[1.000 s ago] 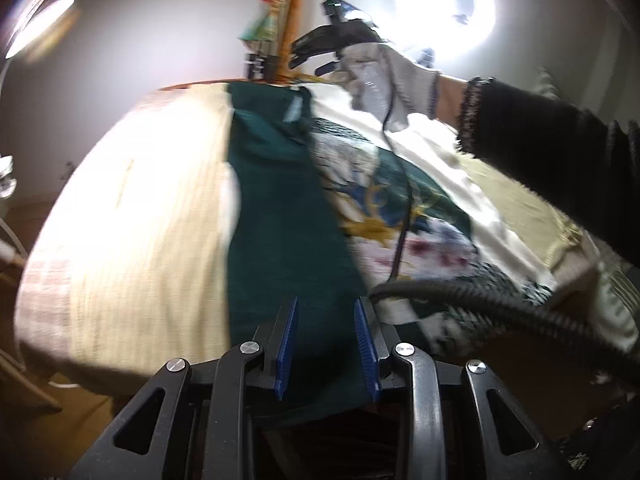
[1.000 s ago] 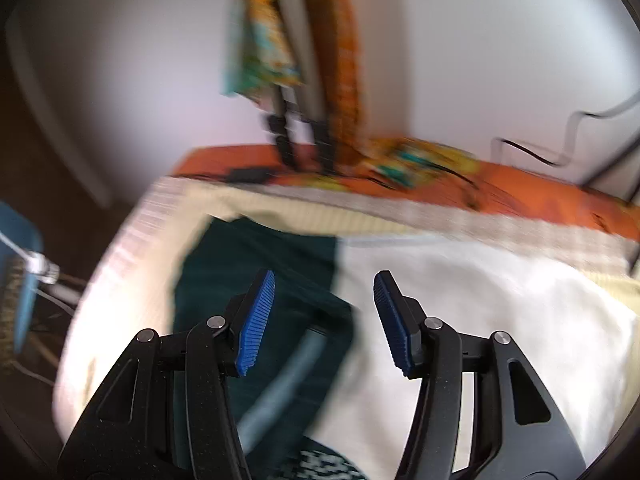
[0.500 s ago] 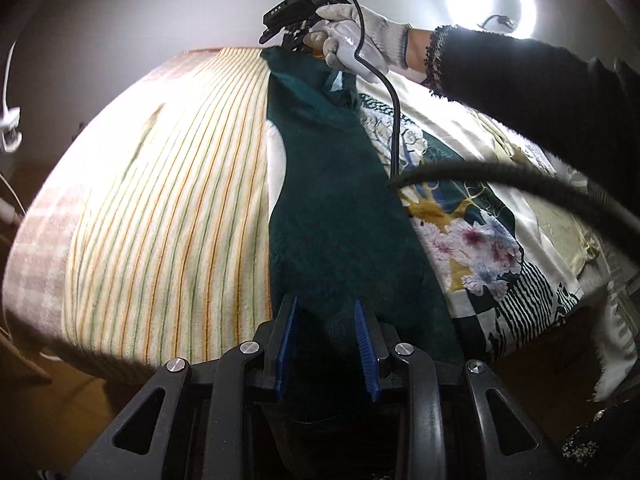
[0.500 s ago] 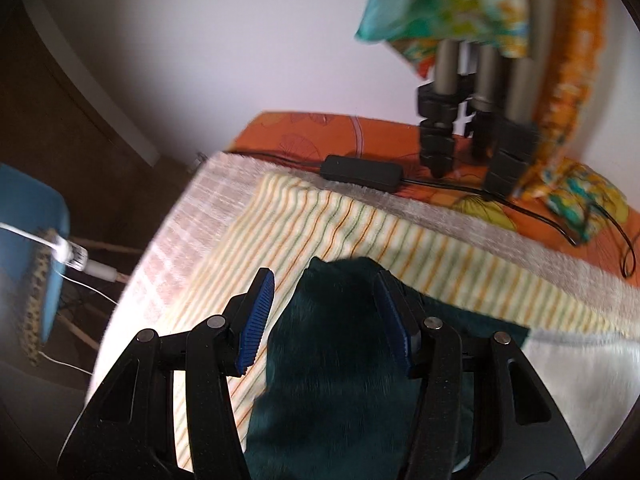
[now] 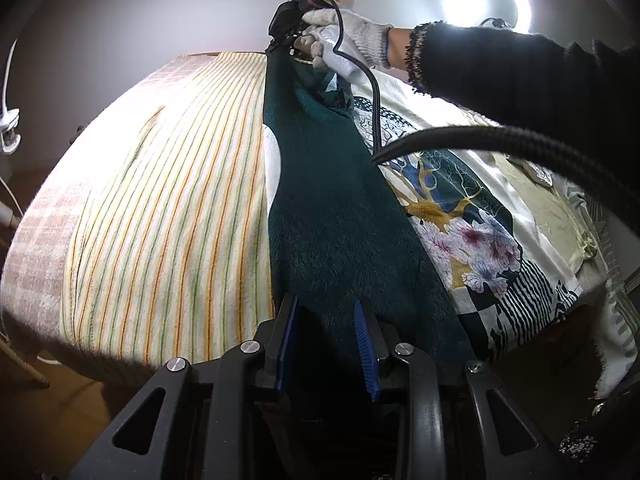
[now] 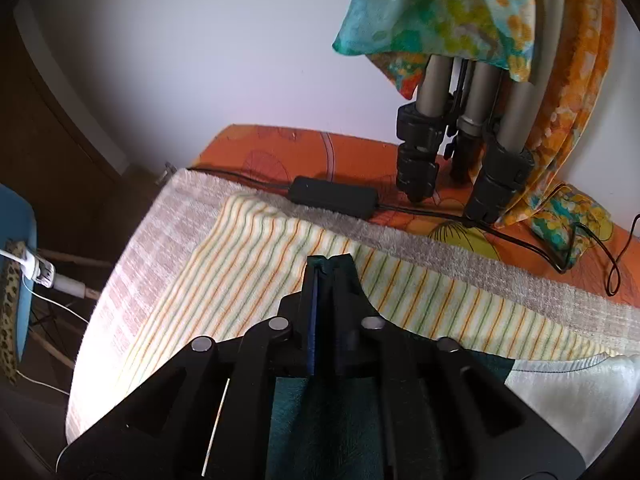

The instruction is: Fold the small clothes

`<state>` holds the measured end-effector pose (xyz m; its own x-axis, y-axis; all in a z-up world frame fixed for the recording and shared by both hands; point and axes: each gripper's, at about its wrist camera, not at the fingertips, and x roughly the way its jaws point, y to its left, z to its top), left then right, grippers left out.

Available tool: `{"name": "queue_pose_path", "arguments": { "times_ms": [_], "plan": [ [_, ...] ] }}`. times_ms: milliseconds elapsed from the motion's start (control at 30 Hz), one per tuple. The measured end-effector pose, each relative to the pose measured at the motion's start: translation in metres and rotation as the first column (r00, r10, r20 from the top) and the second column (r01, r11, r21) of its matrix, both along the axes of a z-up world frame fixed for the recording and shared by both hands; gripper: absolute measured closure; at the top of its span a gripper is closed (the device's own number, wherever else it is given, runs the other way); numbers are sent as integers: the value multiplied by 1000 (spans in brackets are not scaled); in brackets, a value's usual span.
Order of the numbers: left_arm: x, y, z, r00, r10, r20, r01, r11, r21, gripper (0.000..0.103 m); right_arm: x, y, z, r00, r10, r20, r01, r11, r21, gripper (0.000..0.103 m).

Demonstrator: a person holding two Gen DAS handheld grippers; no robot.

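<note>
A dark green garment (image 5: pixel 340 208) lies lengthwise on a striped towel (image 5: pixel 180 200), partly over a white printed shirt (image 5: pixel 460 208). My left gripper (image 5: pixel 325 344) is at the near end, its blue pads narrowly apart with the green cloth bunched between them. At the far end a gloved hand holds my right gripper (image 5: pixel 280 44). In the right wrist view the right gripper (image 6: pixel 326 264) has its jaws closing, nearly together, pinching the edge of the green garment (image 6: pixel 320 420) just above the striped towel (image 6: pixel 248 280).
A black corrugated cable (image 5: pixel 500 140) crosses above the shirt. Tripod legs (image 6: pixel 452 140), a black adapter (image 6: pixel 334 196) and cords sit on the orange cover behind the towel. A ring light (image 5: pixel 486 0) shines at the back. A blue chair (image 6: pixel 16 280) stands left of the table.
The right gripper swept left to the far end of the green garment and closed on its edge. The left gripper kept its hold at the near end.
</note>
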<state>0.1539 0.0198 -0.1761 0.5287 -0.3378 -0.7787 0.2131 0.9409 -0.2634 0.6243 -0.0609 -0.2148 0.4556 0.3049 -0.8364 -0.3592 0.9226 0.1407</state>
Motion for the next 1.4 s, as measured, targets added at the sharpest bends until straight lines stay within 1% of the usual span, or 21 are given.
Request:
{"name": "queue_pose_path", "arguments": {
  "times_ms": [33,67,100,167,233,300,367,433,500,600,667,733,800,867,933,1000,1033,1133,1200,1267,1400],
  "plan": [
    [-2,1,0,1000,6,-3,-6,1000,-3,75,-1,0,2,1000,1,-4,-1,1000,-5,53],
    [-3,4,1,1000,15,-8,-15,1000,-10,75,-4,-2,8,1000,-3,9,3,1000,-2,47],
    [-6,7,2,1000,21,-9,-21,1000,-11,75,-9,-5,17,999,-8,35,8,1000,5,45],
    [-13,11,6,999,33,-4,-33,999,-2,75,-18,-15,34,998,-18,58,16,999,29,45],
    [-20,16,11,999,43,11,-43,999,8,75,-33,-30,53,997,-31,68,26,997,79,45],
    [-32,22,18,998,56,30,-57,998,23,75,-59,-49,77,994,-34,101,22,992,121,45],
    [-39,29,21,997,72,40,-73,997,20,72,-85,-67,98,990,-34,133,16,991,135,45],
    [-43,36,22,996,83,38,-83,997,4,69,-112,-85,115,987,-43,154,20,989,146,45],
    [-50,45,20,995,96,22,-95,995,-27,67,-147,-107,132,984,-56,168,26,984,176,45],
    [-54,50,22,994,111,5,-111,992,-63,66,-194,-131,147,980,-64,188,25,979,202,45],
    [-59,51,27,992,121,27,-119,991,-59,66,-222,-146,153,976,-62,207,21,980,196,45],
    [-64,46,34,991,119,63,-117,993,-32,66,-248,-164,157,973,-62,220,20,982,185,45],
    [-66,39,38,989,108,103,-110,994,14,66,-273,-186,159,972,-69,226,27,982,185,45],
    [-69,27,44,984,89,153,-102,992,75,66,-288,-206,160,971,-85,226,44,982,182,45],
    [-71,13,50,974,66,216,-97,986,134,66,-302,-227,161,968,-109,228,69,982,178,45],
    [-71,-1,55,965,41,259,-86,982,167,66,-312,-251,160,965,-142,219,102,977,186,45],
    [-71,-12,58,962,19,273,-69,982,175,66,-316,-261,160,964,-155,215,115,975,190,45],
    [-69,-42,64,955,-42,295,-5,988,156,65,-326,-292,154,961,-191,199,150,967,205,45],
    [-69,-68,64,947,-96,308,49,986,157,64,-331,-310,148,958,-215,189,174,962,210,45],
    [-69,-92,64,937,-149,316,104,982,158,62,-334,-323,142,959,-221,178,183,960,210,45],
    [-71,-147,62,909,-252,331,211,965,154,58,-334,-348,129,963,-226,145,195,960,203,45]
  ]
}}
